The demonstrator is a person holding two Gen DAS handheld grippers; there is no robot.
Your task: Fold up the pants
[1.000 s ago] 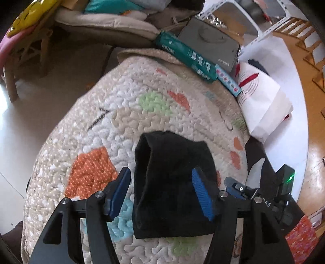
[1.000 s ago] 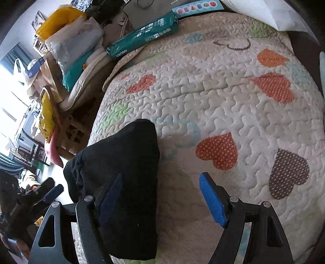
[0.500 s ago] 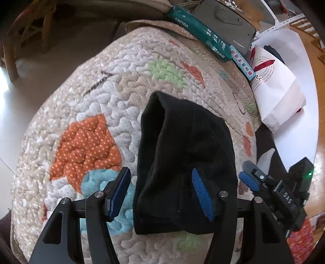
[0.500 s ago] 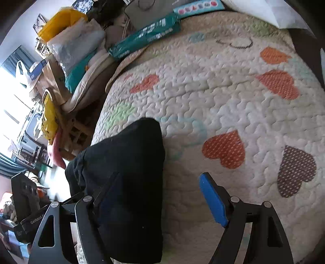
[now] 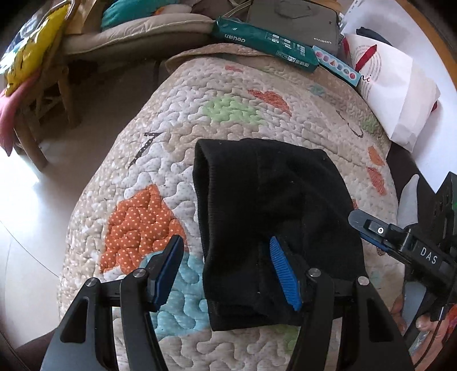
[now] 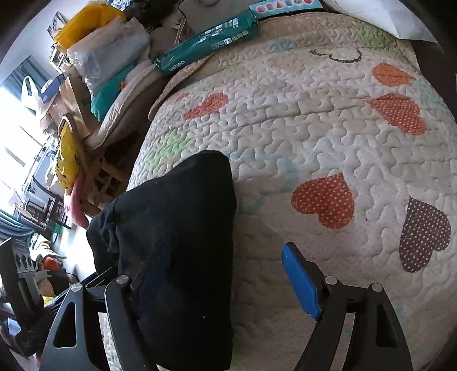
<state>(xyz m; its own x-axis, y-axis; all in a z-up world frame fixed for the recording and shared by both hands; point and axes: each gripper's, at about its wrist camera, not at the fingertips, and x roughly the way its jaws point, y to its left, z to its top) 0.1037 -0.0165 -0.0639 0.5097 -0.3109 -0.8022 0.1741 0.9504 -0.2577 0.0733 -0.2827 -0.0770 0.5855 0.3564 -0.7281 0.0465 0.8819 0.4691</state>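
The black pants (image 5: 271,217) lie folded into a compact bundle on the quilted heart-pattern cover (image 5: 171,159). My left gripper (image 5: 228,271) is open above the bundle's near edge; its right finger (image 5: 282,274) sits over the cloth and its left finger (image 5: 168,265) over the quilt. In the right wrist view the pants (image 6: 182,245) cover the left finger of my right gripper (image 6: 222,285), which is open; its right finger (image 6: 300,282) hovers over bare quilt (image 6: 314,128). The right gripper also shows at the right edge of the left wrist view (image 5: 400,239).
A green box (image 5: 265,42), a grey case (image 5: 297,20) and a white paper bag (image 5: 391,85) lie at the far end of the quilt. A wooden chair with cushions (image 5: 42,85) stands to the left, beyond the bed edge.
The left wrist view has pulled back and tilted up slightly, so the far clutter shows again. The right gripper has edged a little closer to the pants. Both stay open and the bundle has not moved.
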